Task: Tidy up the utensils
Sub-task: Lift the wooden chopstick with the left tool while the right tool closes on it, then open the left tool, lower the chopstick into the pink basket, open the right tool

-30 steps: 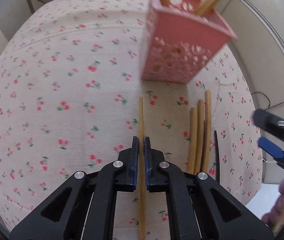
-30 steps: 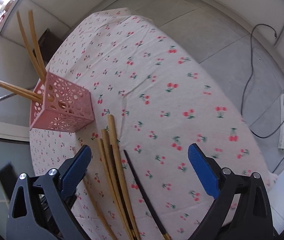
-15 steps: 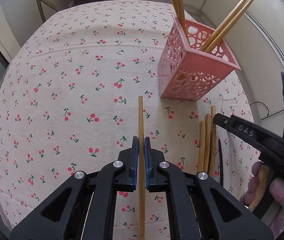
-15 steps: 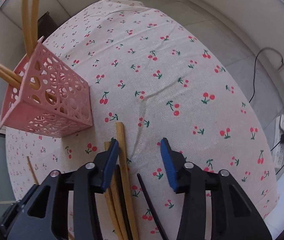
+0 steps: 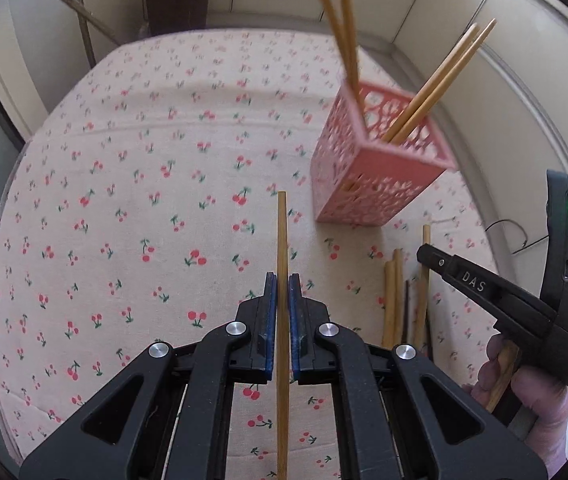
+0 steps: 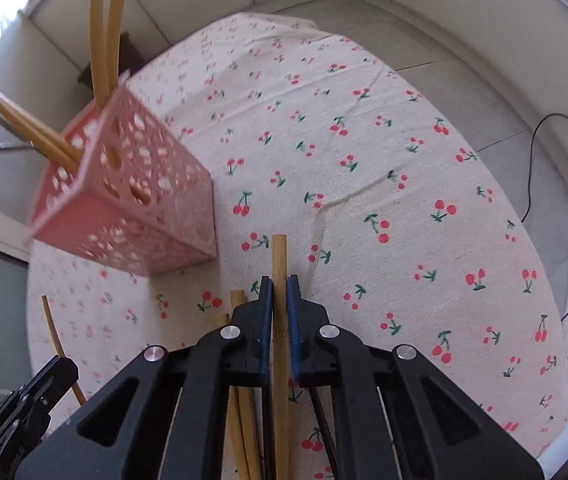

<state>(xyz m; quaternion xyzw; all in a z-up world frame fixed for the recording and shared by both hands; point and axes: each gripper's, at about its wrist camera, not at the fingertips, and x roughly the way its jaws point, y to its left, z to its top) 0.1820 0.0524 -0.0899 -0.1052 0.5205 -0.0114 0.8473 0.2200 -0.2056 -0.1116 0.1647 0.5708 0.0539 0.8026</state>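
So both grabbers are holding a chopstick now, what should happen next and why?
Probably lift the left gripper and its chopstick over to the pink holder and drop it in tip-down. Four chopsticks already stand there, while the right gripper has only just been closing on its chopstick on the tablecloth.

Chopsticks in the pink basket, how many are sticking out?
4. Two chopsticks rise from the pink basket's far corner, and two more lean out together to the right. Shorter ones might hide inside.
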